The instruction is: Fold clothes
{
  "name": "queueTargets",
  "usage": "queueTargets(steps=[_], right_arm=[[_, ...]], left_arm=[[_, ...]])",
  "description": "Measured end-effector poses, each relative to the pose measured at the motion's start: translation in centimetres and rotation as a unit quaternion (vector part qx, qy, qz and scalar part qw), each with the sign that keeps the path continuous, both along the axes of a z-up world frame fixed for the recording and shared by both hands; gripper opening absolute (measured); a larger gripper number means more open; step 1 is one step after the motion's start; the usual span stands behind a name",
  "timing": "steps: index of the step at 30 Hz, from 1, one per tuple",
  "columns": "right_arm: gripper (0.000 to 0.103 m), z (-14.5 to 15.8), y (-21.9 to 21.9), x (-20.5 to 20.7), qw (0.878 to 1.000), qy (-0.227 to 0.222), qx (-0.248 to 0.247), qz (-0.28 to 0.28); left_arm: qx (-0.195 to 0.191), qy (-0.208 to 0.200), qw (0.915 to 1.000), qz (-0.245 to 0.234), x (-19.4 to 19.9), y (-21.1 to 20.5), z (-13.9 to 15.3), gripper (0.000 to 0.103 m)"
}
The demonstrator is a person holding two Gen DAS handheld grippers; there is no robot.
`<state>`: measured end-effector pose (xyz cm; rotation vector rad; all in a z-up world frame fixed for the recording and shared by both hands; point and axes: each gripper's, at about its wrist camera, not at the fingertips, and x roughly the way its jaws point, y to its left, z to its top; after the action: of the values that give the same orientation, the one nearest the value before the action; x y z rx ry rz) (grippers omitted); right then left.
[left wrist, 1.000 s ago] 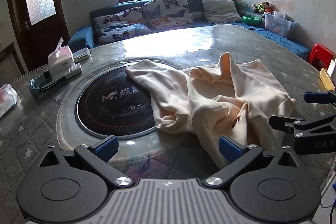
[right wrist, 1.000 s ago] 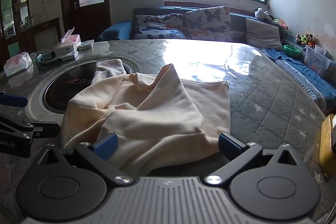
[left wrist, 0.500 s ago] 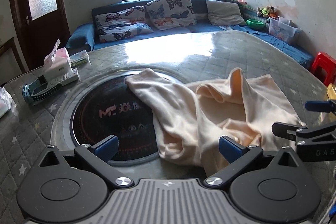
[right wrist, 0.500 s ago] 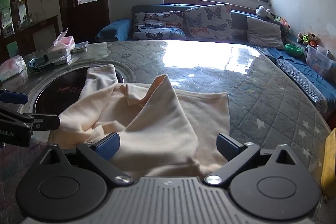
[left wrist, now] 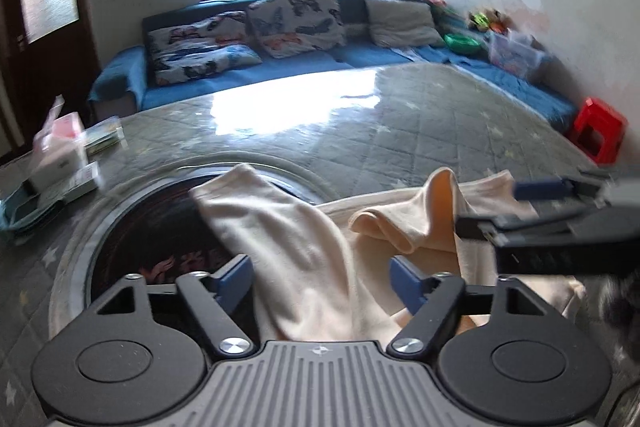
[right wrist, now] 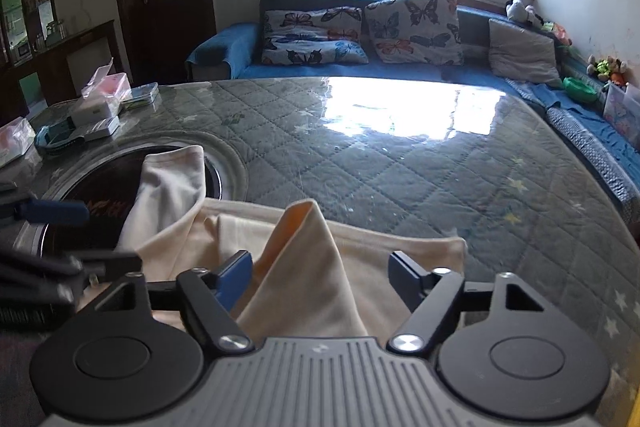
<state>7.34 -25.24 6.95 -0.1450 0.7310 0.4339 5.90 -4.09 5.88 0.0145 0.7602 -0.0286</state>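
A cream garment [left wrist: 304,239] lies crumpled on the near side of the quilted round table [left wrist: 400,115], one sleeve stretched over the dark round inset [left wrist: 160,227]. My left gripper [left wrist: 320,281] is low over the sleeve side, jaws closing, with cloth between the fingers but not pinched. My right gripper [right wrist: 320,277] straddles a raised peak of the garment [right wrist: 312,259], its jaws closing too, the pads still apart from the fabric. Each gripper shows in the other's view: the right gripper [left wrist: 488,209] at the right edge, the left gripper [right wrist: 92,235] at the left edge.
A tissue box [right wrist: 100,99] and small packets sit at the table's far left edge. Beyond the table [right wrist: 400,167] runs a blue sofa [right wrist: 400,67] with butterfly cushions. A red stool [left wrist: 596,135] stands at the right by the wall.
Both grippers have pushed forward over the garment and their jaws have narrowed. Cloth that lay ahead of the fingers now sits between them.
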Motion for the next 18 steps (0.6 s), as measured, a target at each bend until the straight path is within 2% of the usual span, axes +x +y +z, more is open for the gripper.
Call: queueTargets(steps=[3, 5, 7, 8, 10, 13, 15, 18], right_arm=[[0.067, -0.6, 0.5, 1.4, 1.0, 0.009, -0.003, 0.003], [0.062, -1.2, 0.8, 2.3, 1.0, 0.017, -0.011, 0.003], [0.053, -1.7, 0.9, 2.8, 1.0, 0.026, -0.014, 0.006], [0.049, -1.9, 0.9, 3.0, 0.999, 0.03, -0.014, 0.007], [0.033, -2.3, 0.7, 3.4, 0.999, 0.04, -0.012, 0.006], [0.014, -2.4, 0.4, 3.3, 0.999, 0.043, -0.004, 0.005], [0.008, -2.0, 0.0, 3.0, 0.999, 0.031, -0.007, -0.003], [0.006, -0.9, -0.9, 2.3, 1.0, 0.013, -0.002, -0.013]], left_arm=[[0.01, 0.01, 0.9998, -0.014, 0.8, -0.7, -0.8, 0.06], [0.018, 0.016, 0.9994, -0.023, 1.2, -0.9, -1.4, 0.048], [0.023, 0.024, 0.999, -0.029, 1.5, -0.9, -1.9, 0.031], [0.026, 0.028, 0.9988, -0.032, 1.6, -0.9, -2.2, 0.027], [0.023, 0.031, 0.9988, -0.031, 1.6, -0.7, -2.6, 0.014], [0.016, 0.026, 0.9993, -0.021, 1.1, 0.0, -2.6, 0.007], [0.014, 0.019, 0.9997, -0.011, 0.6, 0.5, -2.4, 0.005], [0.009, 0.007, 0.9999, 0.006, -0.5, 1.5, -1.8, 0.003]])
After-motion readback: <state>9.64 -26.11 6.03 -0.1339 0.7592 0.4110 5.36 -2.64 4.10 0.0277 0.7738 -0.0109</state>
